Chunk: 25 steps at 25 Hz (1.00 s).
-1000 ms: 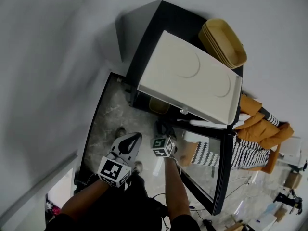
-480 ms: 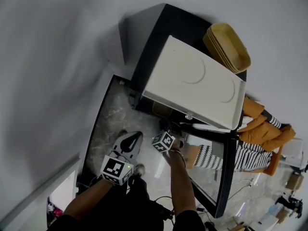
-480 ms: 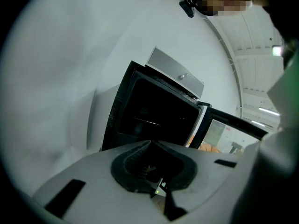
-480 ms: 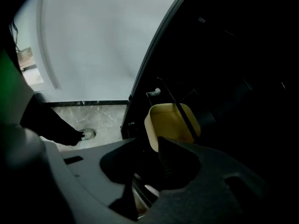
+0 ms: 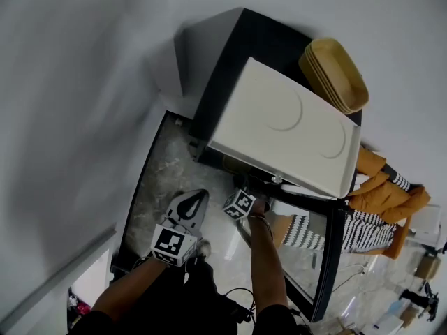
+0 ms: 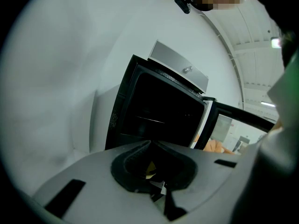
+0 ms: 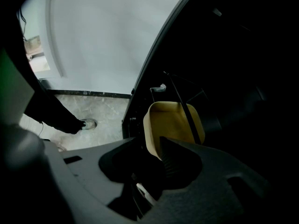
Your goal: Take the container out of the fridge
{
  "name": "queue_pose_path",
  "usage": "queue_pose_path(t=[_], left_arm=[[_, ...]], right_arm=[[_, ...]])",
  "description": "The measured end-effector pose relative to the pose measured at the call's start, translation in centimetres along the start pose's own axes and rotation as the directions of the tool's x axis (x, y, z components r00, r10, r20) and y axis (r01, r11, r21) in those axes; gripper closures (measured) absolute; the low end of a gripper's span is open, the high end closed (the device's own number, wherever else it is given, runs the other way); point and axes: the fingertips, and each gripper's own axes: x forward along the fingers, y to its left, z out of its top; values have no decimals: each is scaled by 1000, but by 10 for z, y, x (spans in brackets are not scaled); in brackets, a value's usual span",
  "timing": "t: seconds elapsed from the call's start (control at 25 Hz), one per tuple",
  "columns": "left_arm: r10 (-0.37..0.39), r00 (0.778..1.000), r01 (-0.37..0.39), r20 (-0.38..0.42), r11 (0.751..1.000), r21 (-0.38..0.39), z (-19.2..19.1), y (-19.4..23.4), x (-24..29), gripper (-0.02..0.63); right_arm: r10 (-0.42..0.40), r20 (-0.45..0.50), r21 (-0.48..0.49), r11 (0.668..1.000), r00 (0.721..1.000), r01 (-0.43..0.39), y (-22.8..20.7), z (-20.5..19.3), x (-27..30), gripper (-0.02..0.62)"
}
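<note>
dark fridge (image 7: 233, 59) holds a yellow container (image 7: 170, 122), seemingly empty.

The black fridge (image 5: 262, 37) stands open toward the near side, its glass door (image 5: 328, 257) swung out to the right. Inside, a thin black wire rod (image 7: 186, 110) slants in front of the right half of the pale yellow plastic container (image 7: 170, 120). A flat white box (image 5: 286, 128) overhangs the opening. At the left there is free room over the marble floor (image 5: 164, 173).
</note>
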Motion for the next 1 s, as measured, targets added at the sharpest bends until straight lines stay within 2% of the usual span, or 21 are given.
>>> queue_pose_path(t=[0.24, 0.64, 1.0], left_arm=[[1, 1000, -1, 22, 1000, 15, 4, 4, 12, 600], [21, 999, -22, 27, 999, 31, 6, 21, 22, 600], [22, 1000, -22, 22, 999, 33, 5, 21, 20, 600]], right_arm=[[14, -28, -38, 999, 1000, -15, -1, -5, 11, 493], [13, -39, -106, 994, 999, -17, -3, -10, 14, 566], [39, -27, -108, 993, 999, -41, 0, -13, 14, 578]])
